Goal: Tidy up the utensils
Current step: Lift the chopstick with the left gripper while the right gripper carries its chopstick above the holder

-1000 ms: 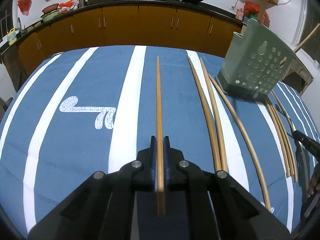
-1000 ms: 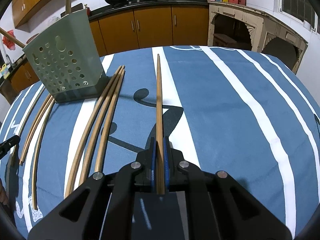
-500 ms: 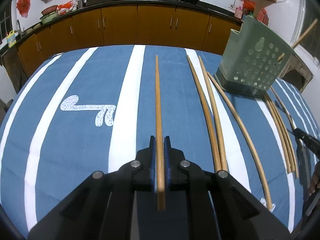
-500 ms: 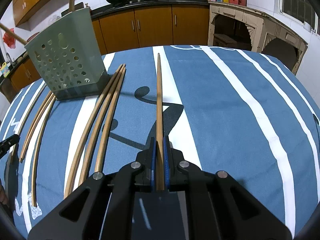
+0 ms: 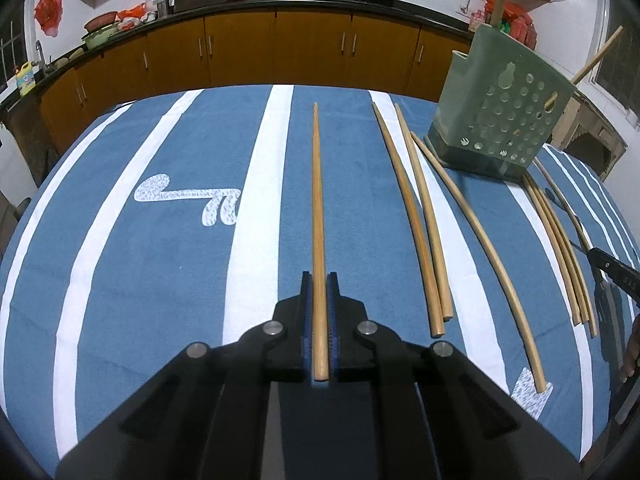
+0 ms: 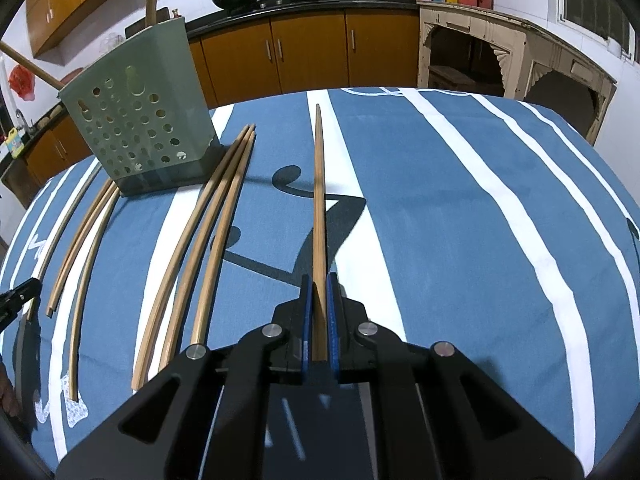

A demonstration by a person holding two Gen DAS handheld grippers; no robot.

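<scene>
My left gripper (image 5: pixel 319 280) is shut on a wooden chopstick (image 5: pixel 317 208) that points forward above the blue striped cloth. My right gripper (image 6: pixel 319 282) is shut on another wooden chopstick (image 6: pixel 319 200), also pointing forward. A green perforated utensil holder (image 5: pixel 500 120) stands on the table at the right of the left view and at the left of the right view (image 6: pixel 140 128); two chopsticks lean in it. Several loose chopsticks (image 5: pixel 416 216) lie on the cloth beside the holder, also in the right wrist view (image 6: pixel 208 232).
The table cloth (image 5: pixel 160 240) is blue with white stripes. Orange kitchen cabinets (image 5: pixel 280 52) with woks on the counter run along the far wall. A wooden side table (image 6: pixel 500 56) stands at the far right. The other gripper's tip (image 5: pixel 612 268) shows at the right edge.
Both grippers have lifted and moved back slightly with their chopsticks; the holder appears a little further away and higher in both views.
</scene>
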